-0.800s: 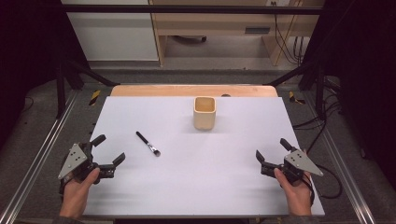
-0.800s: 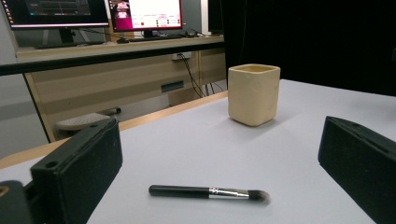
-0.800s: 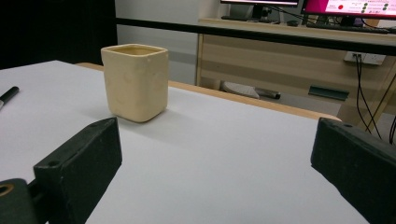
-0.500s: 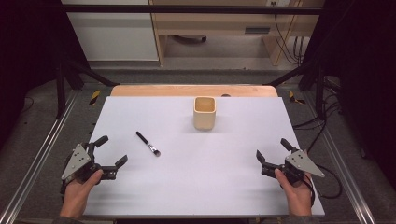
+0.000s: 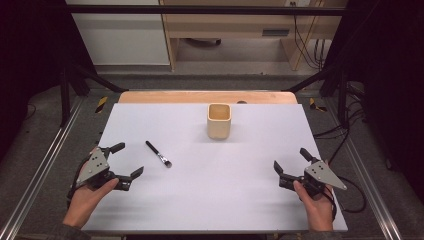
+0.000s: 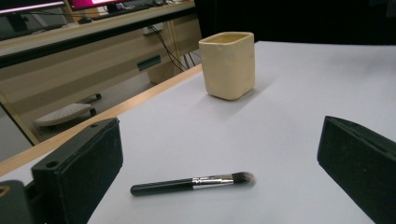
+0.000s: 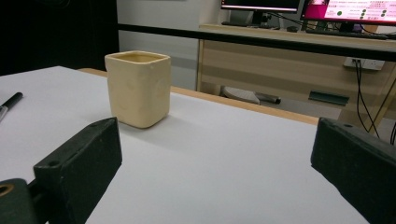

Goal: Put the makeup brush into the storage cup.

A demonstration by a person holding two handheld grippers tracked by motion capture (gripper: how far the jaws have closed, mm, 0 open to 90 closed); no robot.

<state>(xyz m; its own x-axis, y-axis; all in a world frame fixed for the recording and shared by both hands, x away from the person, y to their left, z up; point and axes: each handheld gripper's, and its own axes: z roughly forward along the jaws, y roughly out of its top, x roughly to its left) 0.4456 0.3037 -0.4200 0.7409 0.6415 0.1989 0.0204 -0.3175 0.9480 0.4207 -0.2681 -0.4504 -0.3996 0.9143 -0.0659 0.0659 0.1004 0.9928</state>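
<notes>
High view: a person's two hands rest at the near edge of a white table, each holding a black two-jaw gripper.
Left gripper: jaws spread wide with nothing between them, aimed at the brush; since the frames from a moment ago it has edged slightly toward the table's near-left corner rather than closer in.
Right gripper: jaws likewise spread and empty, parked at the near right, in the same place as a moment ago.
Brush: a slim black-handled makeup brush with a silver ferrule and dark bristles lies flat on the table, left of centre, just beyond the left gripper and untouched.
Left gripper view: the brush lies crosswise between the two open jaws, bristles to that view's right, near but apart from them.
Cup: a squarish cream ceramic cup stands upright toward the far edge, well apart from the brush.
Right gripper view: the cup stands ahead, left of centre.
Reading: nothing is gripped yet; the work appears to be at its start, with the left gripper best placed to pick up the brush.
</notes>
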